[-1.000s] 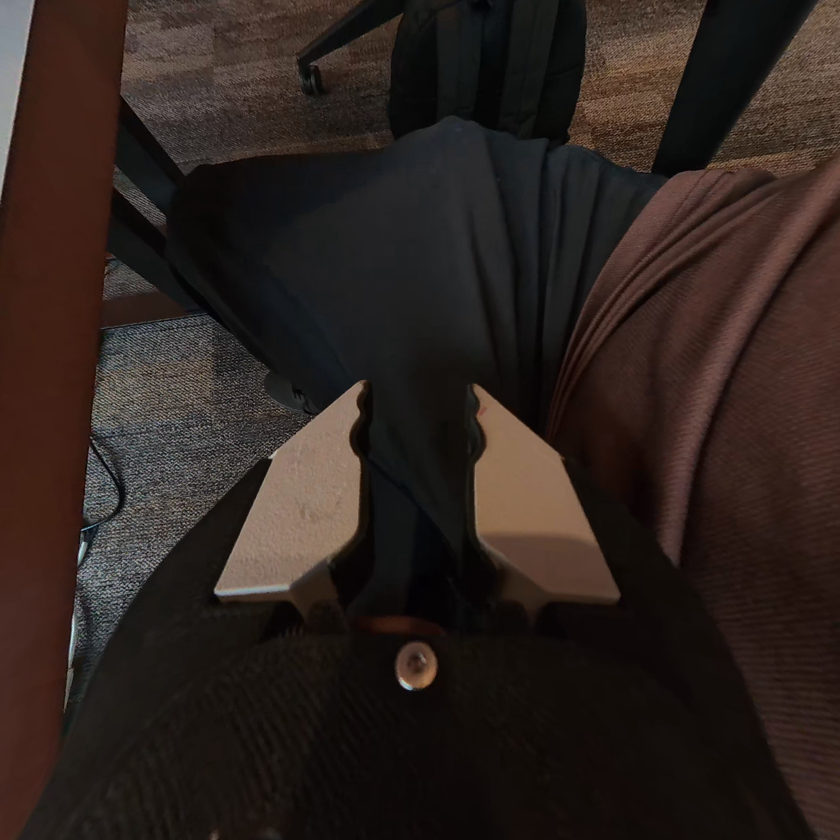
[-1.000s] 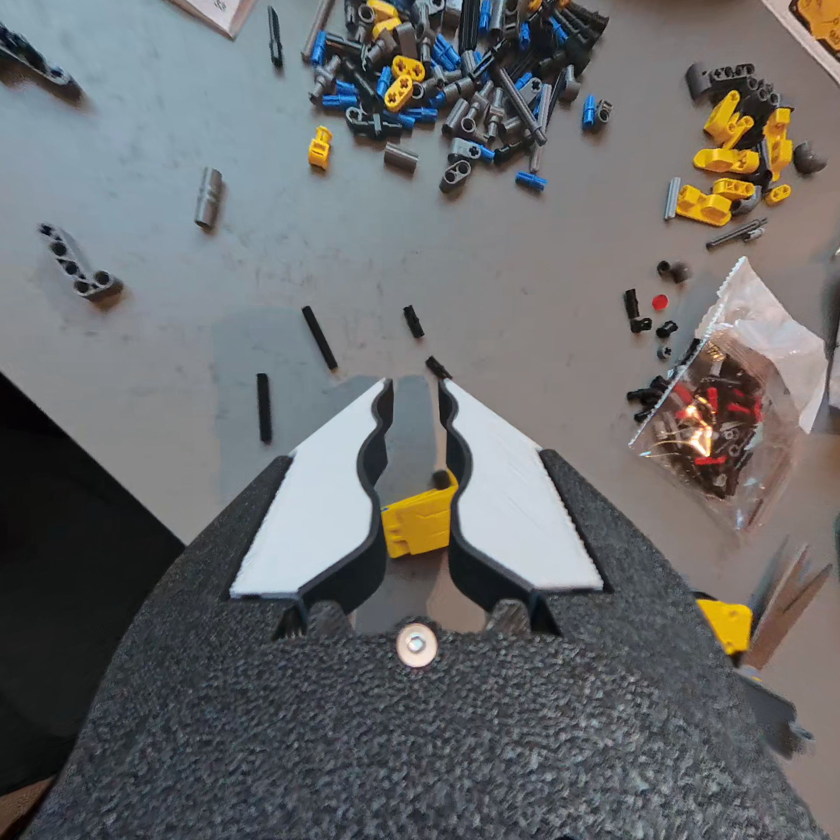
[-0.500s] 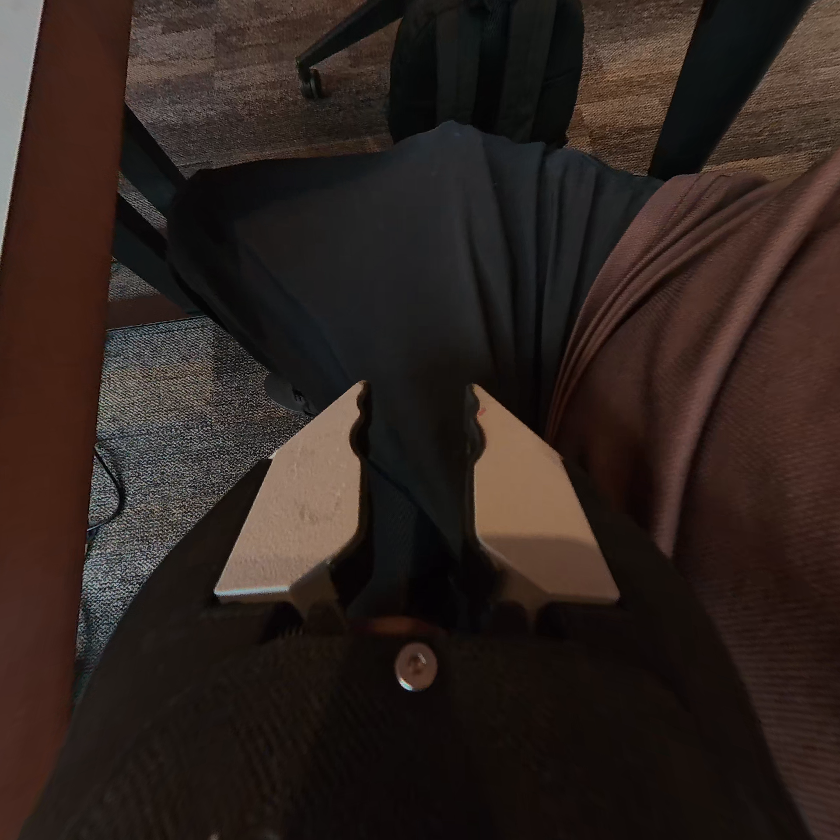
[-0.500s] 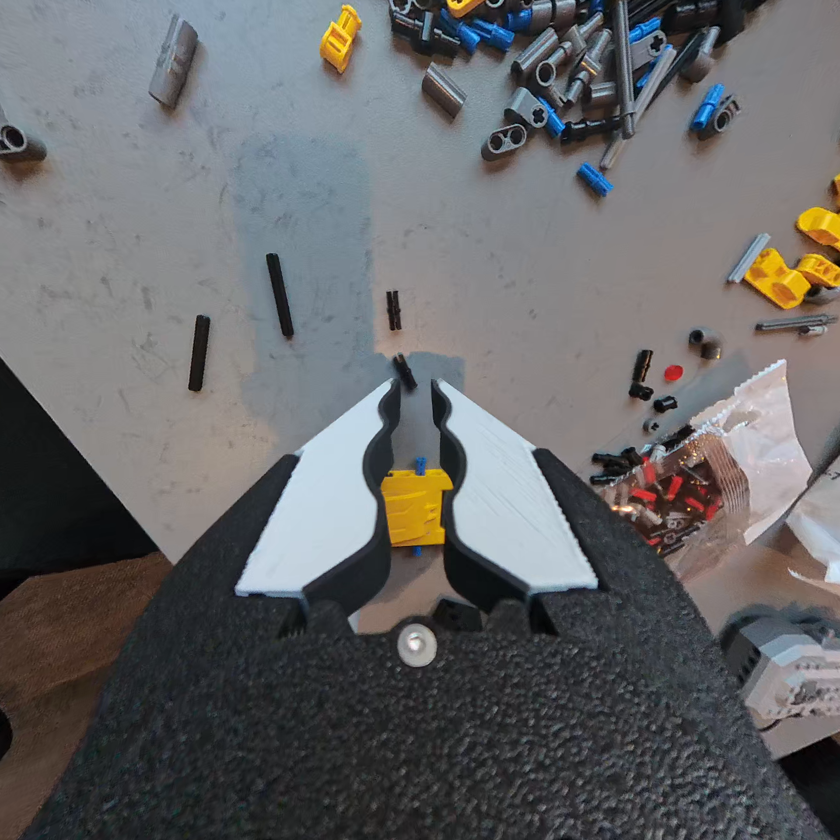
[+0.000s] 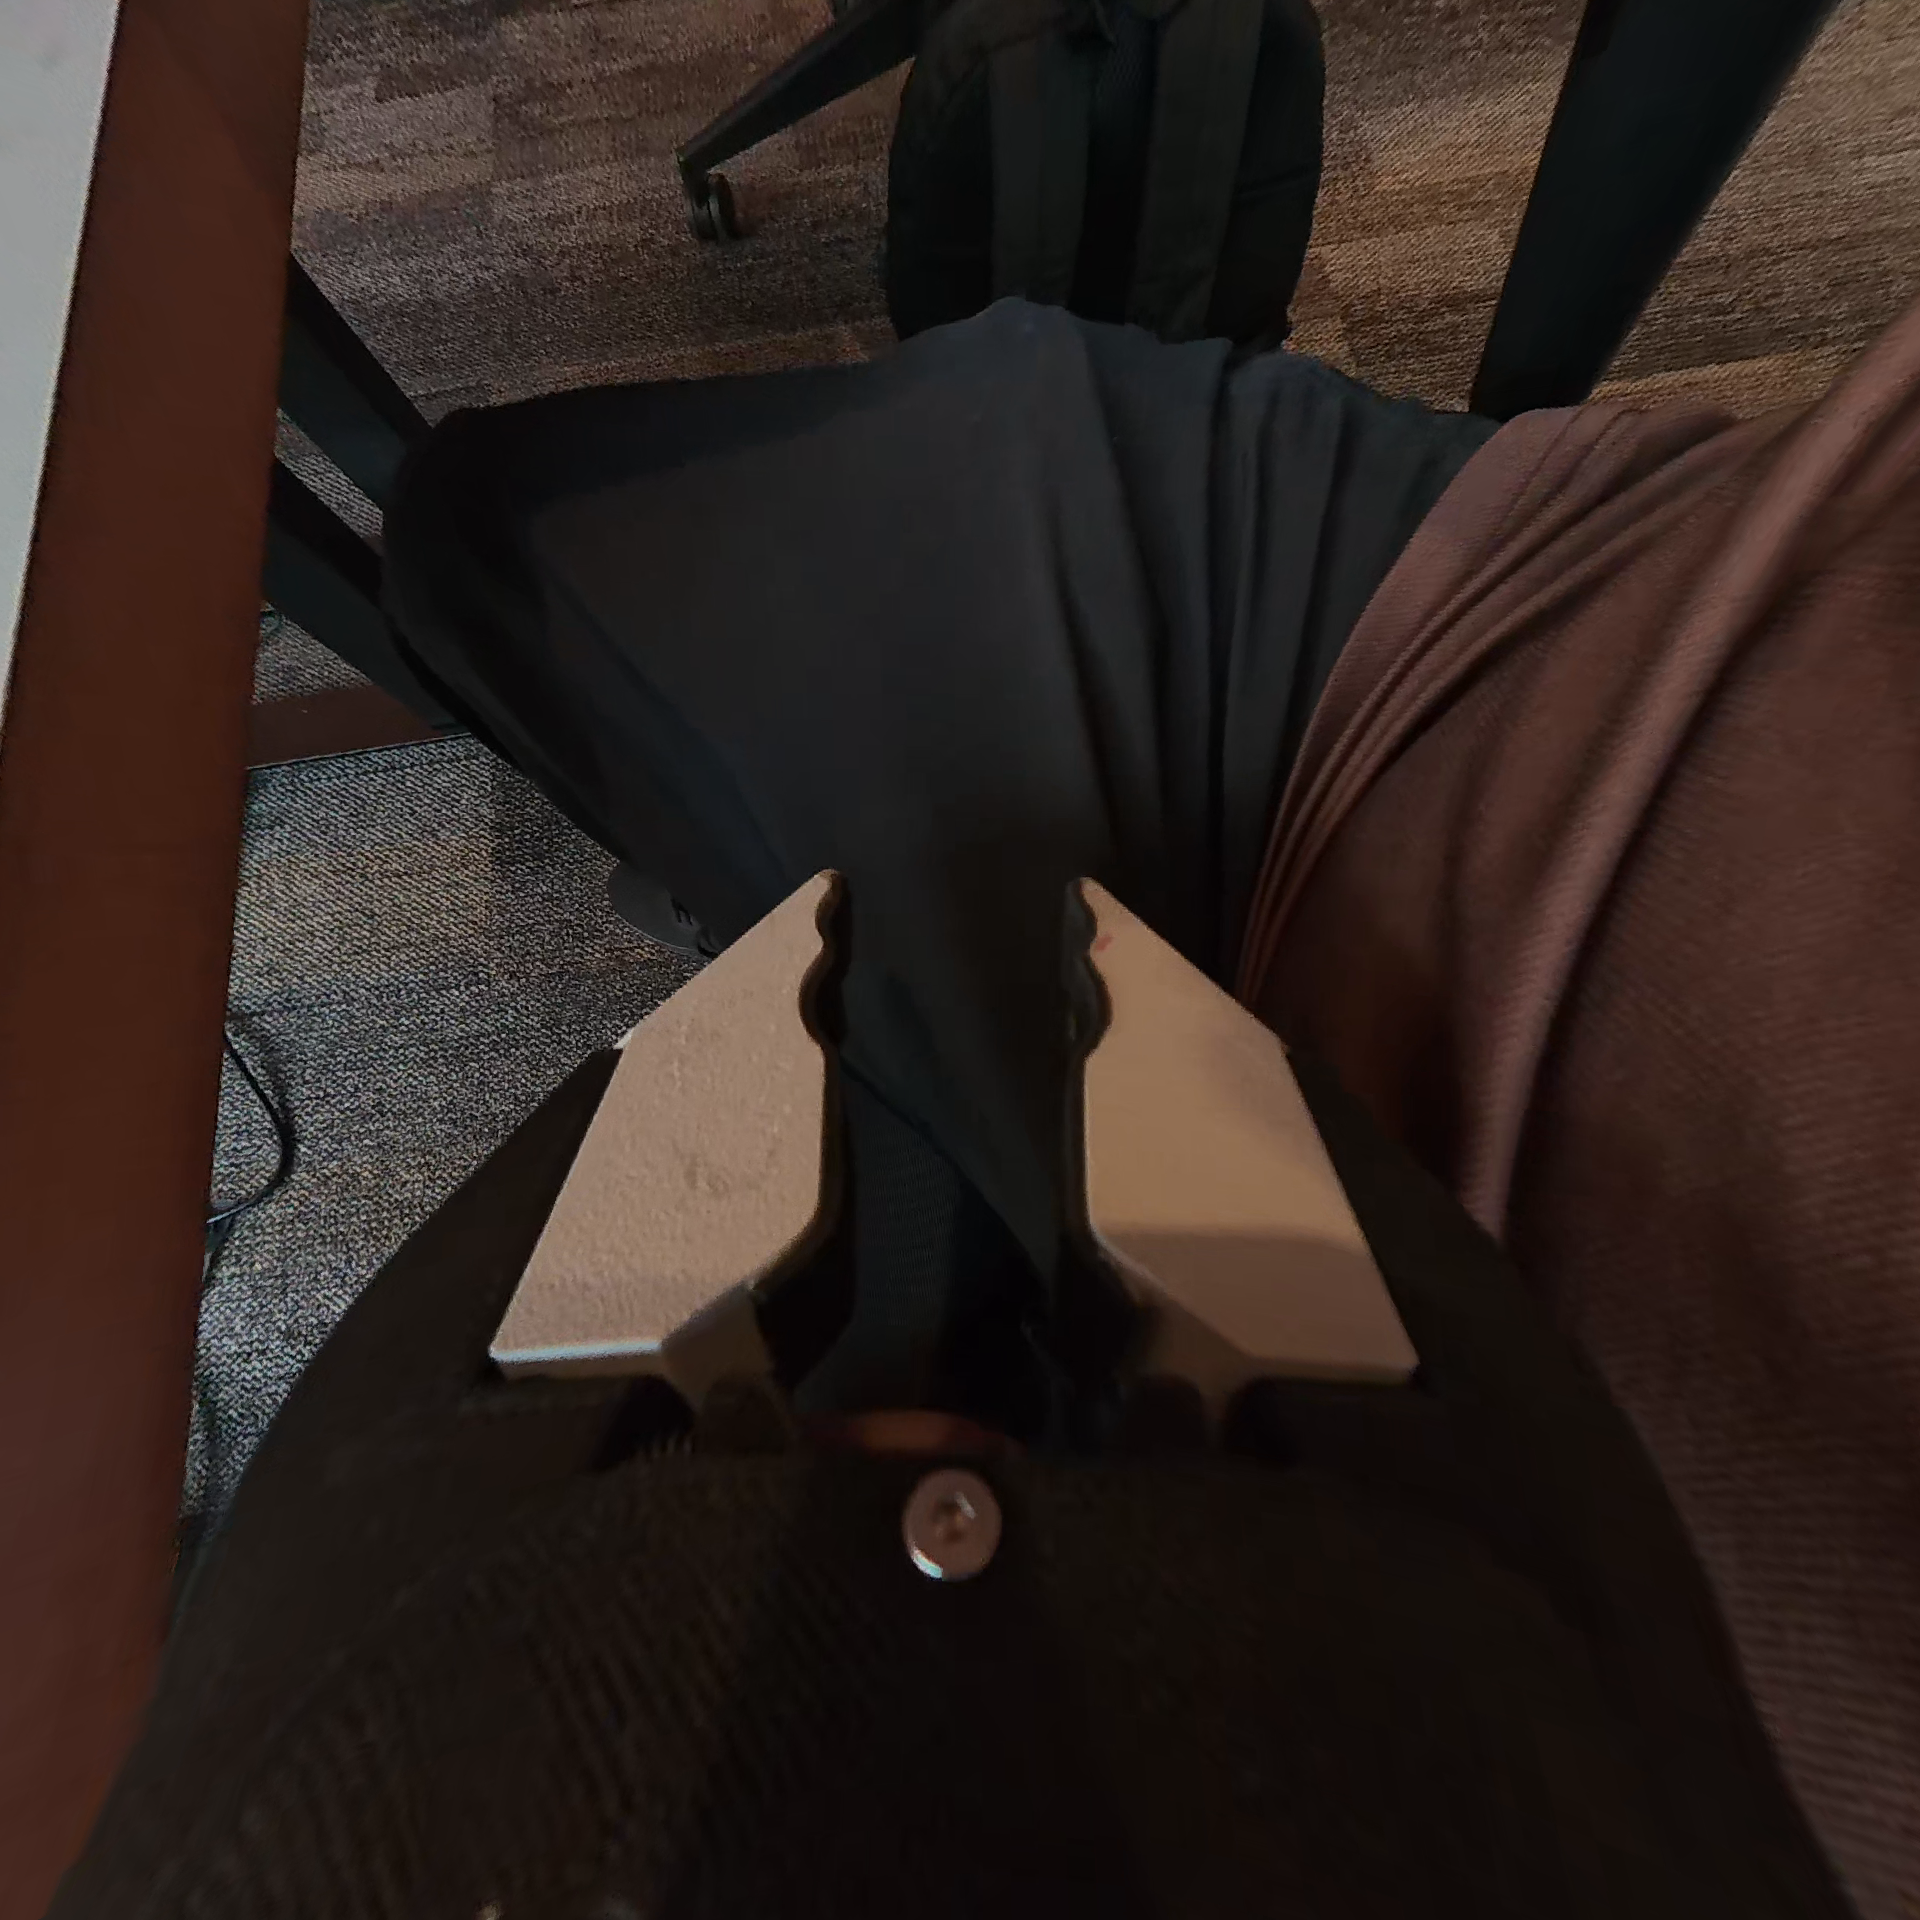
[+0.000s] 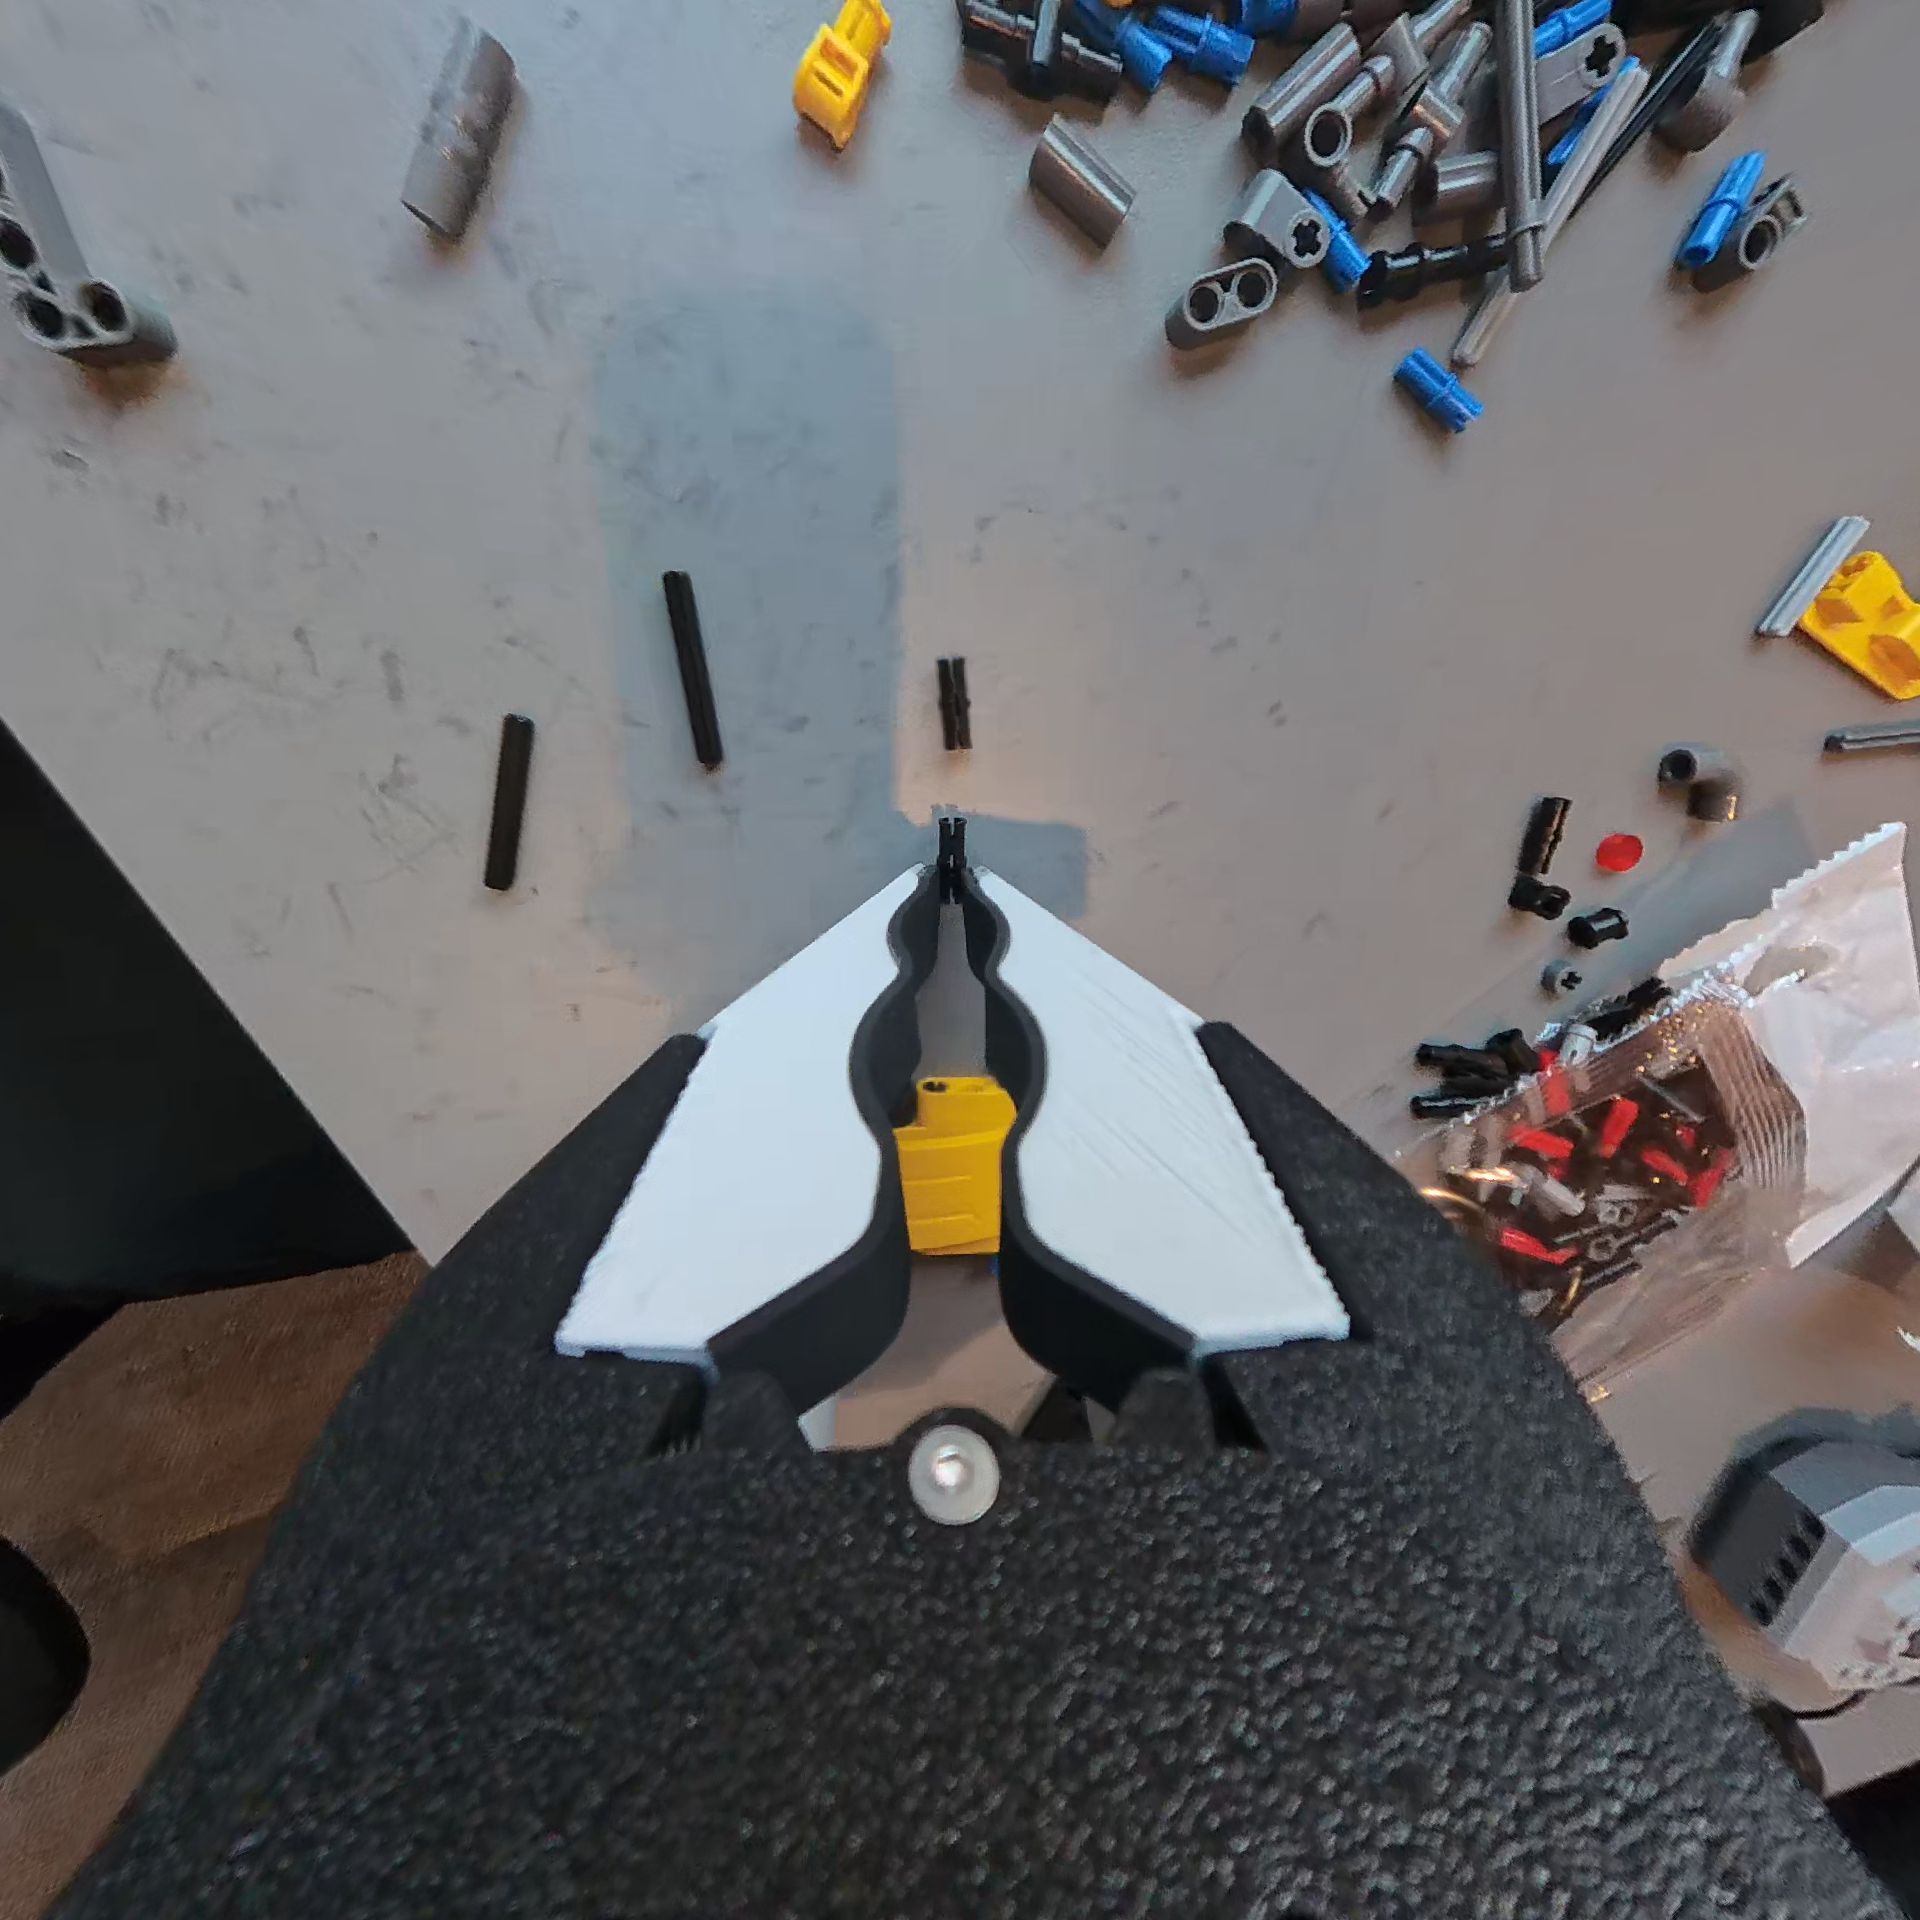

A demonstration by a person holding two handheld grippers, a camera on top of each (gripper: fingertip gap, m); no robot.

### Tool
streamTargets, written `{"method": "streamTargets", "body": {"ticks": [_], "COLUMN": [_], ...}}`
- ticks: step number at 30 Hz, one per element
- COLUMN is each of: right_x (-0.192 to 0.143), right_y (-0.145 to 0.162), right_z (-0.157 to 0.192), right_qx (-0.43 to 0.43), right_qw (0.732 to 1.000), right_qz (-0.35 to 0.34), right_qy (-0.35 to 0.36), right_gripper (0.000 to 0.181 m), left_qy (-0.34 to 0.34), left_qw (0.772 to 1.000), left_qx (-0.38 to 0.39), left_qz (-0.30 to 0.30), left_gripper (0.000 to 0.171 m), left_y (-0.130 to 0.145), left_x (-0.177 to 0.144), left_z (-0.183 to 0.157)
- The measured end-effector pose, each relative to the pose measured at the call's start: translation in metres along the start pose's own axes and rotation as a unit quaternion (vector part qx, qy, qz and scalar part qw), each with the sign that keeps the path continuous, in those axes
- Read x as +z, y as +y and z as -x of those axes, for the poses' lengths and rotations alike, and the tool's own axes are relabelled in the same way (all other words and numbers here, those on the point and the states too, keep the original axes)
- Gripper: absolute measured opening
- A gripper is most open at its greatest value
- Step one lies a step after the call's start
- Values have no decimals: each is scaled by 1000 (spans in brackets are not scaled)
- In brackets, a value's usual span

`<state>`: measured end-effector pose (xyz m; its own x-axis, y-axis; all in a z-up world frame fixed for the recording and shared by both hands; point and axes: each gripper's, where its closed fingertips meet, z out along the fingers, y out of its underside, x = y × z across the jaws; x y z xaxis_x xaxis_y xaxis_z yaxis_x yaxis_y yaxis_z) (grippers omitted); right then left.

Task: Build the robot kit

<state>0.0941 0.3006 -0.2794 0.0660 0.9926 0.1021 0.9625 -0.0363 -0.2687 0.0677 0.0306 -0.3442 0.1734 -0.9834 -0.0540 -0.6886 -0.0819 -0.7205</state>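
Note:
My right gripper (image 6: 950, 873) is shut on a small black pin (image 6: 950, 844), pinched at the fingertips just above the grey table (image 6: 312, 499). A yellow piece (image 6: 952, 1174) shows through the gap farther back between the fingers. A second black pin (image 6: 953, 703) lies just ahead, and two black axles (image 6: 692, 668) (image 6: 508, 800) lie to the left. My left gripper (image 5: 956, 894) is open and empty, held below the table over a person's lap in dark trousers (image 5: 831, 623).
A pile of grey, blue and black pieces (image 6: 1434, 135) lies at the top right. A clear bag of red and black pins (image 6: 1662, 1122) sits at the right, a grey block (image 6: 1808, 1538) below it. A table leg (image 5: 135, 727) stands left of the left gripper. The gap from one gripper's tips to the other's is roughly 30 cm.
My right gripper has moved forward a little and closed its fingertips on the black pin that lay just ahead of them. The left gripper has barely moved.

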Motion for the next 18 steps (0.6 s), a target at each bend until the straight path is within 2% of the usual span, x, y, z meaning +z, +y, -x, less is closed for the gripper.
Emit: {"method": "streamTargets", "body": {"ticks": [4, 8, 13, 18], "right_x": [-15, -34, -50, -53], "right_y": [-16, -43, -65, -81], "right_z": [14, 45, 87, 103], "right_qx": [15, 3, 29, 63], "right_qw": [998, 989, 968, 943], "right_qz": [-55, -145, -249, -324], "right_qy": [19, 29, 12, 34], "right_gripper": [4, 4, 4, 3], "left_qy": [-4, -6, -16, -34], "left_qw": [1000, 1000, 1000, 999], "left_qx": [4, 2, 0, -3], "left_qz": [-3, -7, -16, -42], "left_gripper": [38, 38, 37, 34], "left_y": [-1, -3, -5, -14], "left_x": [-2, -4, -5, -10], "left_z": [0, 2, 6, 13]}}
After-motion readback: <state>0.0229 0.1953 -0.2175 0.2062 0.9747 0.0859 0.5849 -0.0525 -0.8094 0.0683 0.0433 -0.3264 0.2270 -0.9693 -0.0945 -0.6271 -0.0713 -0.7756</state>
